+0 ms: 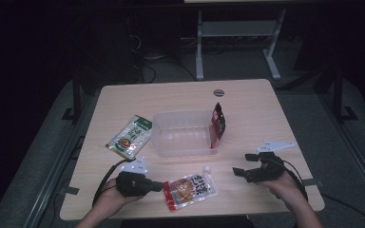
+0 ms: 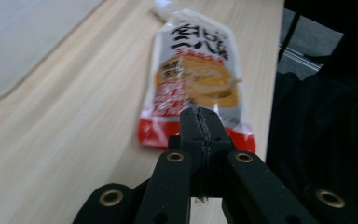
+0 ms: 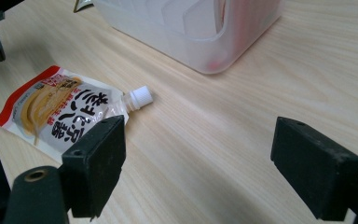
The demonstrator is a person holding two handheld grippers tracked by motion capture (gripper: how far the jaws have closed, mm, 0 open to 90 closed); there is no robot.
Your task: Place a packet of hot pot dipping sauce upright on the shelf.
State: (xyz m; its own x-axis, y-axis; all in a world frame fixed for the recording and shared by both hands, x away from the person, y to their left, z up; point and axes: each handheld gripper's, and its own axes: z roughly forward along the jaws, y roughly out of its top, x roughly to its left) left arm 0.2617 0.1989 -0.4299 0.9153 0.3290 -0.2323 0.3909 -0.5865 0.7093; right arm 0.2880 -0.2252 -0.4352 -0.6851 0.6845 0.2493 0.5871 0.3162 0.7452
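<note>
Left claw (image 1: pixel 160 186), jaws clenched with nothing between them, lies near the desk's (image 1: pixel 247 102) front edge, tips touching the spouted sauce pouch (image 1: pixel 190 189). Green-labelled packet (image 1: pixel 130 136) lies toward the left edge; clear plastic bin (image 1: pixel 184 134) at centre; red-black packet (image 1: pixel 217 124) leans on its right wall. Right claw (image 1: pixel 244 164), jaws released, empty.

High view dim, surroundings near black; claw views brighter, close parts blurred.
</note>
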